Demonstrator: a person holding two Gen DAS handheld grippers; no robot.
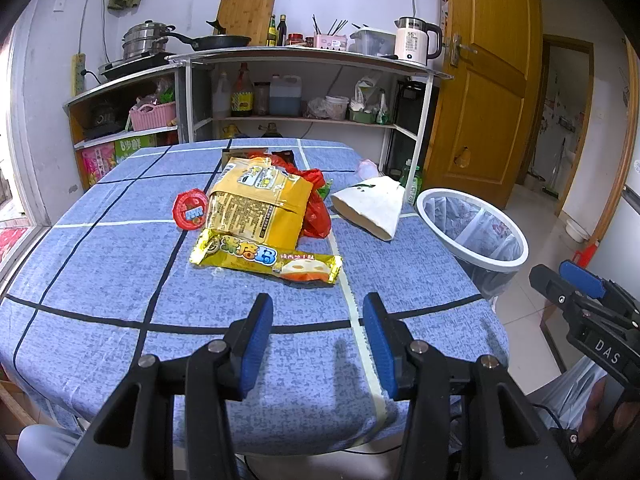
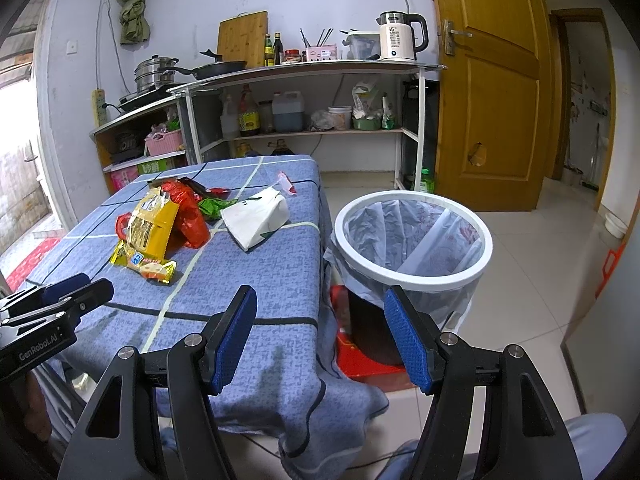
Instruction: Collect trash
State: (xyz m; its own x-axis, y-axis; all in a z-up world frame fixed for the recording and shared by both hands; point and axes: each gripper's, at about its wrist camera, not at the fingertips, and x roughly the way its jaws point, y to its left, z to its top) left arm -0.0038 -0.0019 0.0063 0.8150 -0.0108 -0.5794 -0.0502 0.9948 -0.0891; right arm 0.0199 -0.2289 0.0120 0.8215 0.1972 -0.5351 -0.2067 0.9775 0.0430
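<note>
Both jaws open, empty: left gripper, right gripper. Yellow plastic snack wrapper nearest on blue checked tablecloth; white-rimmed lined bin right.

Open left claw — wrappers ahead on table, bin beside

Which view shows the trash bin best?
The right wrist view: the trash bin shows its whole rim, its liner and part of its side beside the table. The left wrist view shows it smaller, at an oblique angle.
</note>
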